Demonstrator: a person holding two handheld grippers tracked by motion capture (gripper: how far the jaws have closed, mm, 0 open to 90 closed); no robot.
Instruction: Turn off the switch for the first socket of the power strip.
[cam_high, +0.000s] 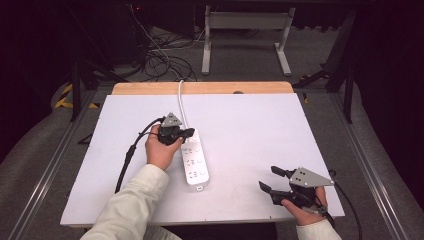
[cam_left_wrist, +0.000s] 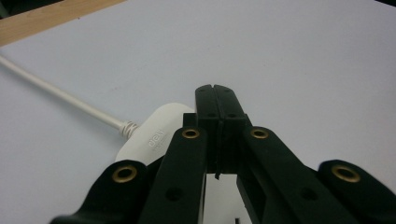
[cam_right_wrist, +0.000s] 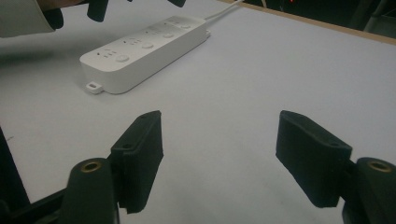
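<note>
High view: one white power strip (cam_high: 194, 159) lies mid-table, one cable leaving its far end. Left gripper (cam_high: 186, 133), jaws pressed together, hovers over that end, hiding it. Right gripper (cam_high: 272, 179), jaws spread and empty, sits near the table's front edge.

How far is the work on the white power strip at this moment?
Done: the power strip lies flat on the table, its cord running to the far edge. In hand: the left gripper, jaws shut, is over the strip's cord end. Left: the right gripper waits open, apart from the strip.
</note>
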